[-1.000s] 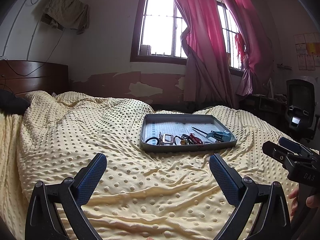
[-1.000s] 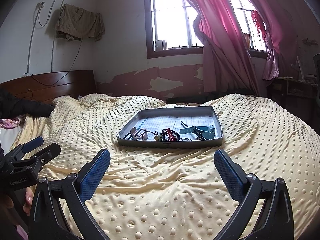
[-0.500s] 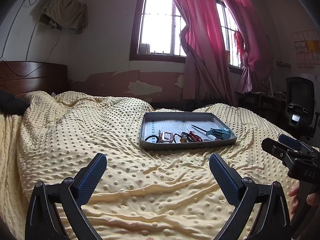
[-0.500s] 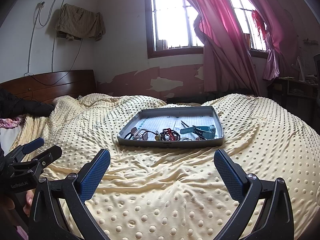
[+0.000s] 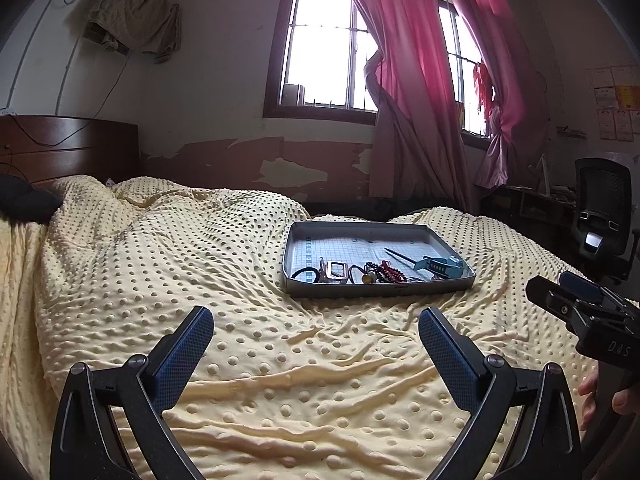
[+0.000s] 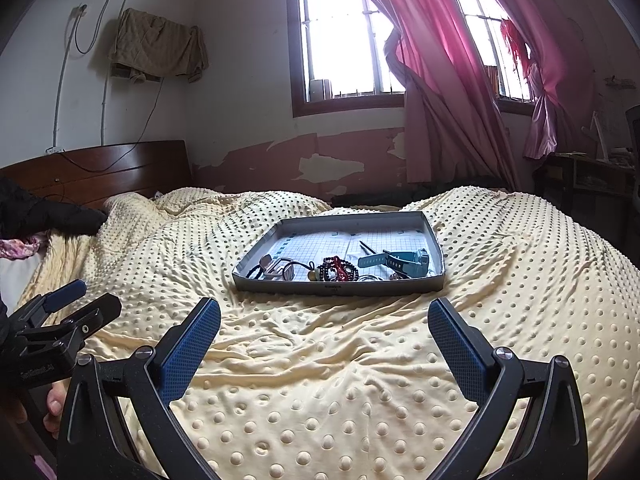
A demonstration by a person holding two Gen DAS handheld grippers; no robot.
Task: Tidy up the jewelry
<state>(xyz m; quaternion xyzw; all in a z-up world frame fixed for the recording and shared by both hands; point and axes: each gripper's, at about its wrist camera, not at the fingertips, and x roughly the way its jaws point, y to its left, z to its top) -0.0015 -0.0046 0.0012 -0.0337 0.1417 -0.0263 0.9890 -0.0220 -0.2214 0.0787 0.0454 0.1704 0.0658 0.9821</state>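
Bed [image 5: 240, 360] under a dimpled yellow blanket, soft and rumpled. Grey tray [image 6: 340, 287] resting mid-bed, well ahead of both claws. Left claw [image 5: 316, 344] spread wide, empty; right claw [image 6: 324, 336] spread wide, empty. Jewelry heaped along the tray's near wall: teal watch [image 6: 394, 261], red beads [image 6: 338, 268], black cord [image 5: 306, 273], all touching or tangled.

Likely trouble: snagging neighbours when lifting one piece; tipping the tray by pressing its rim into soft bedding. Far half of tray bare, open blanket all round for approach.
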